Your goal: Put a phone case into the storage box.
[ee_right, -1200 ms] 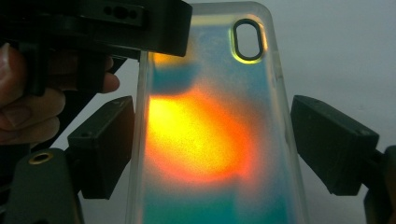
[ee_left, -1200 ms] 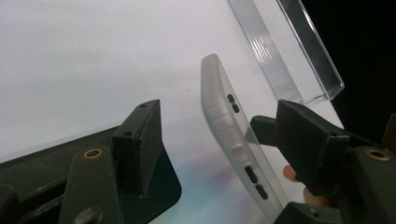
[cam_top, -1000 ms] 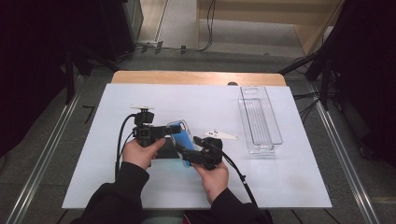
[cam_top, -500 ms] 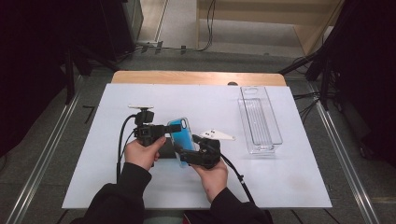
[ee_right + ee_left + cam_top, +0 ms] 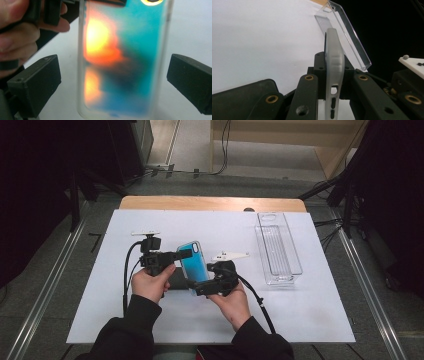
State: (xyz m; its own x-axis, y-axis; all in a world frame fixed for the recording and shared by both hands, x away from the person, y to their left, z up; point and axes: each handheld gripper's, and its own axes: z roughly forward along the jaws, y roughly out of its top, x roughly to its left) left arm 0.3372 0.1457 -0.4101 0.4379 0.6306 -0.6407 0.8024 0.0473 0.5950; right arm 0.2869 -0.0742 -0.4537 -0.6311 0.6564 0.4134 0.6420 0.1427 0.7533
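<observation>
1. Phone case (image 5: 194,266), teal with an orange patch and clear rim, is held up off the white table sheet (image 5: 310,310), between the two hands, roughly upright and tilted.
2. Left gripper (image 5: 333,87): jaws pressed onto the case, pinching it across its thin faces near the port-cutout end, as the left gripper view shows. This is the only grip on it.
3. Right gripper (image 5: 113,82): jaws have just been opening and now stand spread wide; the case sits between them, but both pads are clear of its rims.
4. Risk: the soft case may pivot or droop in the single pinch, since the hold is near one end.
5. Risk: slipping out and dropping onto the sheet or onto the black object (image 5: 176,281) lying under the hands (cannot tell what it is; possibly a phone).
6. Risk: if the right gripper re-closes off-centre, a pad could push the rim sideways and twist the case out of the left jaws.
7. Clear plastic tray (image 5: 278,247) is well apart on the right, so collision is unlikely.
</observation>
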